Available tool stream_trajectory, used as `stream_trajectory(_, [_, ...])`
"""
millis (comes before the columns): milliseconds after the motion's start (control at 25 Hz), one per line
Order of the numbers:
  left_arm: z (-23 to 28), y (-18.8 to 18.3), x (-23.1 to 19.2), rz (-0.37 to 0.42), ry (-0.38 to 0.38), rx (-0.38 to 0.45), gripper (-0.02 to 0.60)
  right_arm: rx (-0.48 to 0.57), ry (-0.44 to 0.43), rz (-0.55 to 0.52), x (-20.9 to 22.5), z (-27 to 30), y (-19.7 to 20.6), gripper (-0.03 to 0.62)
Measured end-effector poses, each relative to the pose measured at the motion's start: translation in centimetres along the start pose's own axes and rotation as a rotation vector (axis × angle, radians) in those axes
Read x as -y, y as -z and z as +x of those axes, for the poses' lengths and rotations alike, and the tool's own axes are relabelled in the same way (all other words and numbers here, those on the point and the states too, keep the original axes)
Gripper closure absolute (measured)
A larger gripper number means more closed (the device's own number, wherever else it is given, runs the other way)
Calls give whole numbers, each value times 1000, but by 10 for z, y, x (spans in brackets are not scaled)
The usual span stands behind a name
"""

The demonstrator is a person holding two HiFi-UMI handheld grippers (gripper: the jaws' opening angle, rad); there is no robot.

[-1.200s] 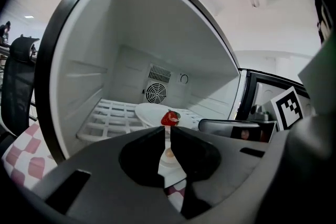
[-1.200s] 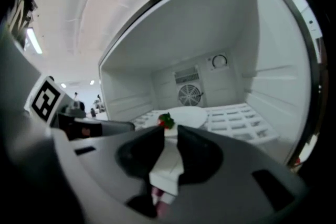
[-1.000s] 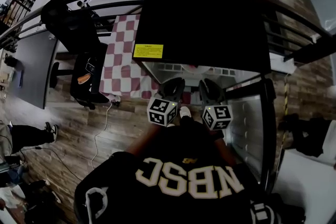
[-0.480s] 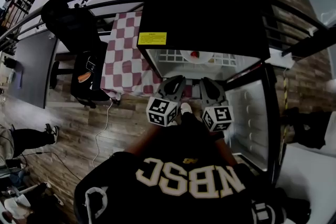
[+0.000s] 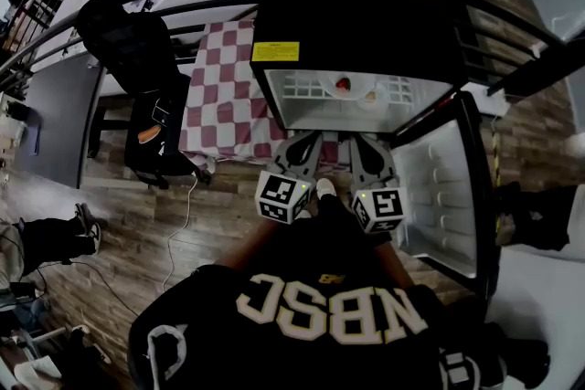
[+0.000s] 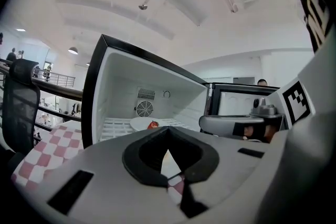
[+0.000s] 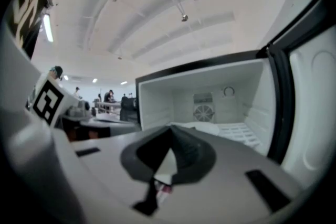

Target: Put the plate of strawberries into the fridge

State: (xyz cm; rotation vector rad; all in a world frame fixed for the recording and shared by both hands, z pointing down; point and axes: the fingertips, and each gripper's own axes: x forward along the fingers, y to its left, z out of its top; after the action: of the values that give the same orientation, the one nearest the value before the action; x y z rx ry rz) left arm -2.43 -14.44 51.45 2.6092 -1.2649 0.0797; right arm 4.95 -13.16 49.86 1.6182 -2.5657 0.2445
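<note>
While the plate point(image 5: 356, 92) with its strawberry point(image 5: 343, 84) sits on the fridge point(image 5: 366, 14) shelf, upper centre, we note left gripper point(image 5: 307, 142) and right gripper point(image 5: 359, 143) clenched on nothing. Risk: the door point(image 5: 439, 196) at right stands open, and a hard shove shut could jolt the plate.

The plate point(image 5: 362, 96) sits inside the fridge point(image 5: 366, 14), seemingly mid-shelf; its door point(image 5: 439, 196) hangs right, cloth point(image 5: 219, 96) lies left.

My head view bows toward its dark rim; the fridge point(image 5: 302, 96) interior shines brightest at twelve o'clock. My right gripper view's ceiling light point(image 7: 48, 28) glares at ten o'clock; the foreground blurs.
</note>
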Motion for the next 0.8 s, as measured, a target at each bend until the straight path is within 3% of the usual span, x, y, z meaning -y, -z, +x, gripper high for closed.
stream_trajectory(800, [-48, 25, 33, -85, 131, 12, 565, -62, 92, -2, -29, -52, 32, 572])
